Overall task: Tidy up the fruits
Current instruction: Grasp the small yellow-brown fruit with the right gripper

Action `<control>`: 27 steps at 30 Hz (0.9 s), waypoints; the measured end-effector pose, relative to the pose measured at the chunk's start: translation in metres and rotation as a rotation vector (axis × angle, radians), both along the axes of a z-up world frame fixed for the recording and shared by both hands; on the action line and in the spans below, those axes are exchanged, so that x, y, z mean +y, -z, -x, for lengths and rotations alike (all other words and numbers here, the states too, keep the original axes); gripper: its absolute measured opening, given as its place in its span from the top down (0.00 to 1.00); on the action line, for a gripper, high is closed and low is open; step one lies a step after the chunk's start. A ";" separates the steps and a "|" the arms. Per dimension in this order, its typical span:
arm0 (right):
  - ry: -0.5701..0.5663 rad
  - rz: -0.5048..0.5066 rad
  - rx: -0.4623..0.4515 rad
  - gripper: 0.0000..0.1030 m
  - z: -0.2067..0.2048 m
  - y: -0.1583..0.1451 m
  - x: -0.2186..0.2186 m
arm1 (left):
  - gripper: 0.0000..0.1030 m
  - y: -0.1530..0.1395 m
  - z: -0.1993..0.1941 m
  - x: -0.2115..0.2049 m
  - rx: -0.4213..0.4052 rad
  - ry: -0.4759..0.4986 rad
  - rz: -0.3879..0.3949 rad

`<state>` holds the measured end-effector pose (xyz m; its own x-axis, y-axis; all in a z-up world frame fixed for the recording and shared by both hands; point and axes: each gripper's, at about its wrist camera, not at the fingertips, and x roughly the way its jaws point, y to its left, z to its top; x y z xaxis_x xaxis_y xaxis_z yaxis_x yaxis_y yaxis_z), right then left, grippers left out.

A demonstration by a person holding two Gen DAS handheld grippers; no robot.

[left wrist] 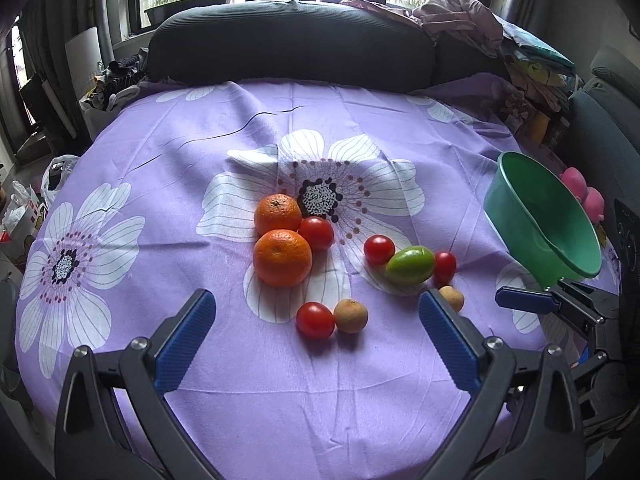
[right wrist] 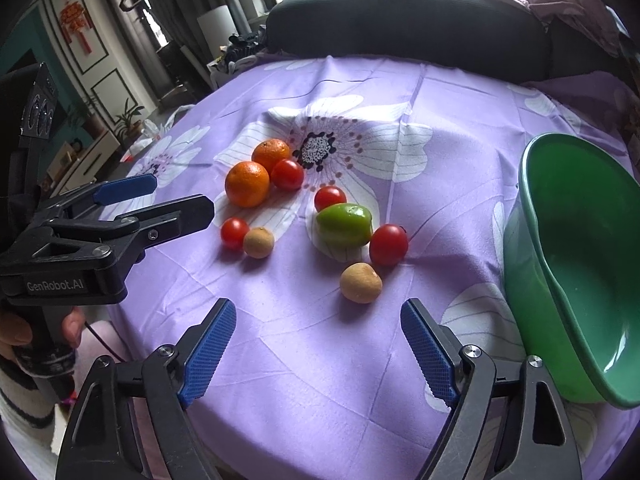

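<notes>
We hold the left gripper low over the near edge of the table, its blue-padded fingers spread wide with nothing between them, pointing across the purple flowered cloth toward the fruit. The right gripper sits beside it, likewise splayed wide and empty, aimed at the same group from a little further right. In the right wrist view the left gripper shows from the side, roughly level above the cloth, and part of a hand wraps its grip at the lower left edge; we cannot tell much more of that hand there.

The fruit lies loose on the cloth, none of it in the green bowl, which stands at the right edge of the table, close to the right gripper's outer finger. Two oranges touch each other near the middle, with a tomato pressed against both. Nearer to us, another tomato touches a small tan fruit. To the right, a green fruit lies with a tomato on its far left side and another tomato on its right. A second tan fruit lies just in front of that last tomato, closest to the right gripper.
</notes>
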<state>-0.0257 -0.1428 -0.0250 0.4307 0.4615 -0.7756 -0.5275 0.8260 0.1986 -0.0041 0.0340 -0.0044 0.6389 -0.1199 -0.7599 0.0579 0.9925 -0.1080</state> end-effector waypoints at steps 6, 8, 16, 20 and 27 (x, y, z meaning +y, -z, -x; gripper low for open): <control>0.001 0.009 0.024 0.28 -0.008 0.008 -0.001 | 0.09 0.010 -0.010 -0.003 0.043 0.079 0.100; 0.006 0.011 0.036 0.29 -0.011 0.011 -0.002 | 0.12 0.013 -0.012 -0.004 0.059 0.121 0.156; 0.004 0.035 0.069 0.50 -0.021 0.022 -0.003 | 0.32 0.028 -0.021 -0.016 0.104 0.201 0.229; 0.000 0.035 0.069 0.50 -0.024 0.024 -0.004 | 0.38 0.035 -0.022 -0.014 0.124 0.208 0.225; -0.017 0.057 0.068 0.58 -0.031 0.028 0.001 | 0.51 0.042 -0.026 -0.010 0.144 0.218 0.200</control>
